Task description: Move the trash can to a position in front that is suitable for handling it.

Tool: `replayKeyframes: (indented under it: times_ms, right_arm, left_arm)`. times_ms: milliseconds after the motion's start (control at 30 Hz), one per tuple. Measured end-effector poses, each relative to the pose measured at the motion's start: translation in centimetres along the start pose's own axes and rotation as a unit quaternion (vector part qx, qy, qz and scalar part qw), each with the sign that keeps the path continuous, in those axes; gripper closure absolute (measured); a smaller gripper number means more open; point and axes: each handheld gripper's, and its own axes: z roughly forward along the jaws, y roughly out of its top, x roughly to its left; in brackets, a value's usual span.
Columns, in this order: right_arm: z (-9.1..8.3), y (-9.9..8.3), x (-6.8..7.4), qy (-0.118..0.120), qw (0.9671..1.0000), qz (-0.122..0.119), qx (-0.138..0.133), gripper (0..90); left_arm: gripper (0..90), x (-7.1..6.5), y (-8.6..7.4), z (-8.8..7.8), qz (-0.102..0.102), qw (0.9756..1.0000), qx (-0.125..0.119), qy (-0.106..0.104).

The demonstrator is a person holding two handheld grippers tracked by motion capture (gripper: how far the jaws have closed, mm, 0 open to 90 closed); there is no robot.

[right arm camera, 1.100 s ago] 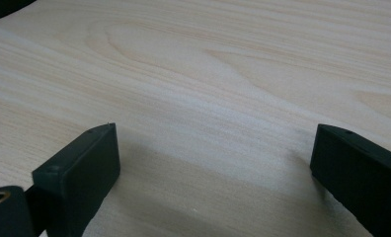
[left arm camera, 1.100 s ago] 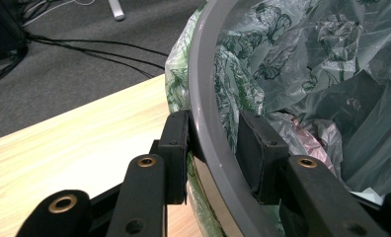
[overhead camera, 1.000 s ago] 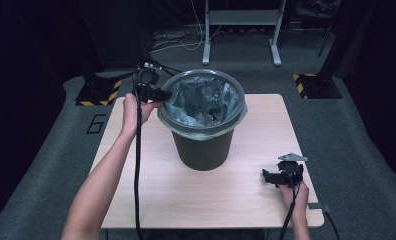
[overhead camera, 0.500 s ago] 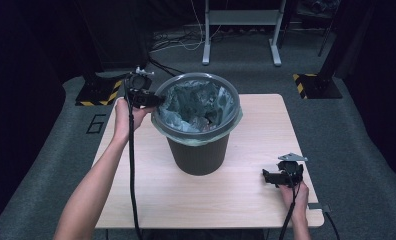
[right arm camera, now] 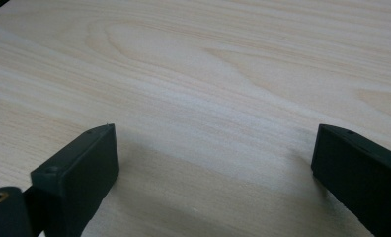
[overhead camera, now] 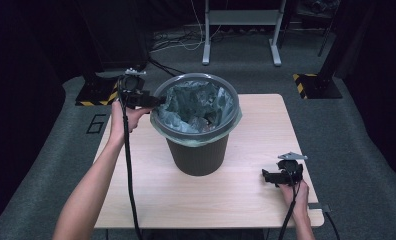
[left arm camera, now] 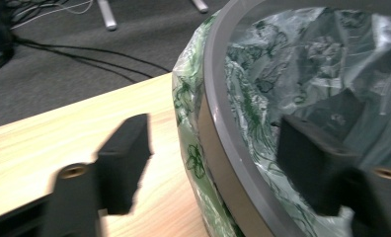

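1. So there's a dark brown round plastic bin [overhead camera: 198,150] sitting mid-table on the pale wooden table [overhead camera: 266,125], lined with a see-through bag printed with green flowers [left arm camera: 191,123], folded over the grey rim.
2. Left gripper [left arm camera: 208,163] is right at the bin's left rim. Its jaws have just been opening and now straddle rim and bag, pads not pressing.
3. Right gripper [right arm camera: 215,173] rests low over bare wood near the table's right front corner, jaws wide apart, nothing between them.

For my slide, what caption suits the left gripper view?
Left gripper, jaws open astride the rim of a bag-lined bin on a wooden table.
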Motion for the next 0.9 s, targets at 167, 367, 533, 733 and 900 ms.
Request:
replayKeyframes:
  times_ms: [167,367,533,733,900]
  right_arm:
    - [-1.6,1.7,0.7,0.022,0.9996,-0.015,-0.011,1.3]
    - [-4.4,5.2,1.7,0.055,0.997,-0.038,-0.041,0.3]
    - [-6.4,8.1,2.7,0.073,0.9942,-0.05,-0.06,0.6]
    - [-7.7,10.5,3.7,0.085,0.9929,-0.057,-0.062,0.8]
    - [-8.1,11.9,4.2,0.089,0.9922,-0.068,-0.055,1.4]
  left_arm:
    - [14.3,0.6,-0.2,-0.6,-0.012,0.9998,-0.014,-0.011]
    - [10.7,0.7,-0.4,-0.9,-0.009,0.9995,-0.025,-0.018]
    - [9.4,0.5,-0.5,-0.9,-0.003,0.9994,-0.026,-0.024]
    - [9.1,0.5,-0.4,-0.9,-0.001,0.9994,-0.024,-0.025]
    - [9.1,0.5,-0.4,-0.9,0.002,0.9995,-0.02,-0.025]
